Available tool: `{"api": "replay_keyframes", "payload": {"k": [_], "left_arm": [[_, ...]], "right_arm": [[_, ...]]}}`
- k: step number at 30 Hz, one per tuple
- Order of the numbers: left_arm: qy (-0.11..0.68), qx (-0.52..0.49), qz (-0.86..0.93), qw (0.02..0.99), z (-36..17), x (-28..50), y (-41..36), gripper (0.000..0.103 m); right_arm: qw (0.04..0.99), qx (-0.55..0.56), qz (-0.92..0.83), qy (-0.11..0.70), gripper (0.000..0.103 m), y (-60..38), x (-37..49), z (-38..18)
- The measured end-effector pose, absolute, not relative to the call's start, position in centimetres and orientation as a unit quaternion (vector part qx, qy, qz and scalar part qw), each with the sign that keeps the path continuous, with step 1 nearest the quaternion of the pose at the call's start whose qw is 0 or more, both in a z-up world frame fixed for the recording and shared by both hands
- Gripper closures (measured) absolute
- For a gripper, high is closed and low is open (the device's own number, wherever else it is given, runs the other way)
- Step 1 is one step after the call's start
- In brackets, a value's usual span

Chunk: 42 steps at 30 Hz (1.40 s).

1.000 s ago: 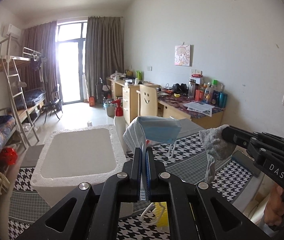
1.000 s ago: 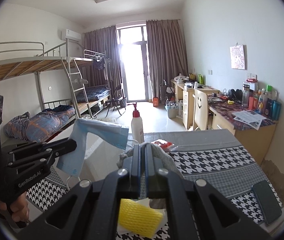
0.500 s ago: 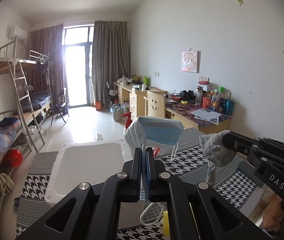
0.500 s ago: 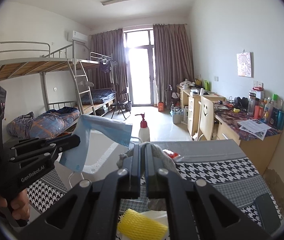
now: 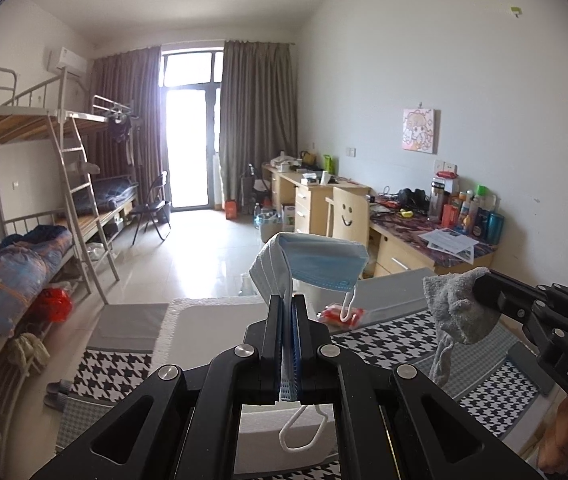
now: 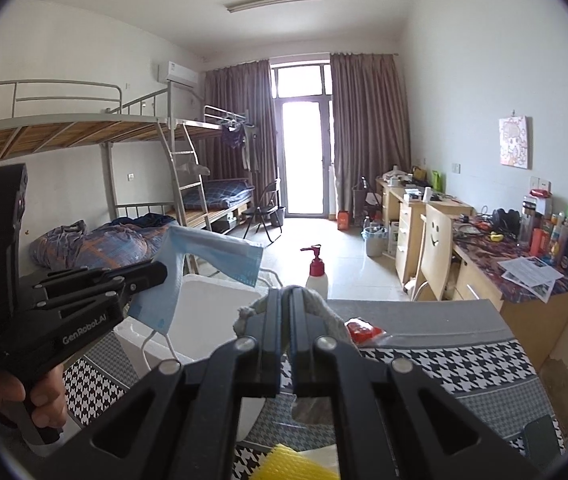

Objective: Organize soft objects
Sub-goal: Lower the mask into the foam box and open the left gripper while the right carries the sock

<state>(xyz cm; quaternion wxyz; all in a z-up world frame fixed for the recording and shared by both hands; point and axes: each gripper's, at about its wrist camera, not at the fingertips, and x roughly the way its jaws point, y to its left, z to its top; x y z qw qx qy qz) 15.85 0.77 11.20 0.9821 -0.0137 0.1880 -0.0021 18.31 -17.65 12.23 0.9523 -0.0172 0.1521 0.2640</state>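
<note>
My left gripper (image 5: 287,300) is shut on a folded blue face mask (image 5: 316,262); its white ear loop dangles below the jaws. In the right wrist view the same mask (image 6: 207,258) hangs from the left gripper (image 6: 161,272) above a white foam box (image 6: 207,300). A grey cloth (image 5: 454,308) is pinched in my right gripper (image 5: 478,286), raised over the table at the right. From the right wrist camera, the cloth (image 6: 326,314) bulges around the shut right gripper (image 6: 287,292).
A houndstooth-patterned table cover (image 5: 380,340) lies below. On it are a red packet (image 6: 360,330), a red-topped pump bottle (image 6: 318,272), a yellow foam net (image 6: 288,466) and a dark phone (image 6: 540,442). Bunk beds (image 6: 83,132) stand left, desks (image 5: 436,236) right.
Both grippers have risen with the mask and the cloth still gripped; the table and foam box now sit lower in both views and more of the room shows.
</note>
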Motion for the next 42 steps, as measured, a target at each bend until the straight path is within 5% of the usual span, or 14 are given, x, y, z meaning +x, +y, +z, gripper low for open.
{"api": "replay_keyframes", "payload": {"k": [34, 37, 39, 42], "left_arm": [[0.296, -0.025, 0.049, 0.953, 6.0, 21.0, 4.9, 0.096], [0.297, -0.028, 0.045, 0.953, 6.0, 21.0, 5.2, 0.077], [0.289, -0.033, 0.053, 0.955, 6.2, 20.8, 5.6, 0.032], [0.257, -0.038, 0.059, 0.964, 6.9, 19.9, 5.9, 0.019]], "right_arm": [[0.926, -0.04, 0.346, 0.144, 0.098, -11.4, 20.2, 13.8], [0.925, -0.042, 0.348, 0.146, 0.098, -11.0, 20.3, 13.9], [0.925, -0.042, 0.348, 0.147, 0.098, -10.8, 20.5, 13.8], [0.924, -0.041, 0.349, 0.15, 0.098, -10.7, 20.7, 13.7]]}}
